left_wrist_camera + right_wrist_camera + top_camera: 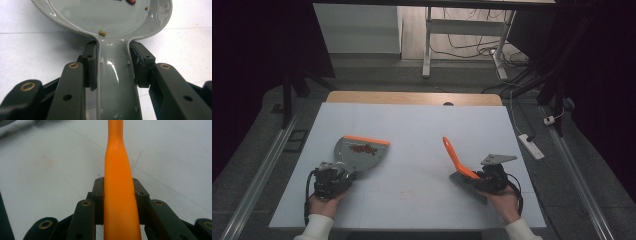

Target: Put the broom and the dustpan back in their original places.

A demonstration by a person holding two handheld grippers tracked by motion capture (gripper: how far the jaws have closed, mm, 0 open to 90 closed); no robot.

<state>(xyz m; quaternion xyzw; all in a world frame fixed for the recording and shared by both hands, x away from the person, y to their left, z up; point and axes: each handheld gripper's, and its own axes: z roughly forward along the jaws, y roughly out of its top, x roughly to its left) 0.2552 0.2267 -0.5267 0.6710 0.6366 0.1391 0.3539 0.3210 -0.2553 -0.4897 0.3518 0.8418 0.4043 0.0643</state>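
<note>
Clamping the dustpan (361, 151) handle at lower left, the left gripper (332, 181) carries loose beans (363, 148); right gripper (490, 179) pinches the brush (458, 161) handle. Both look light, stiff, slick plastic.

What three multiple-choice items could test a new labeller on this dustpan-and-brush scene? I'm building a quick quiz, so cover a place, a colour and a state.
1. Where do the small red bits lie?
A. In the dustpan, near its orange lip
B. Scattered under the brush
C. At the table's far edge

2. What colour is the brush handle?
A. Grey
B. Orange
C. Blue

3. How does the left gripper stand?
A. Open above the table
B. Shut on the brush
C. Shut on the dustpan handle

Answers:
1. A: the high view shows the red heap inside the pan, just behind the orange lip.
2. B: the right gripper view shows an orange handle running between its jaws.
3. C: the left gripper view shows both jaws pressed against the grey handle's sides.
</note>
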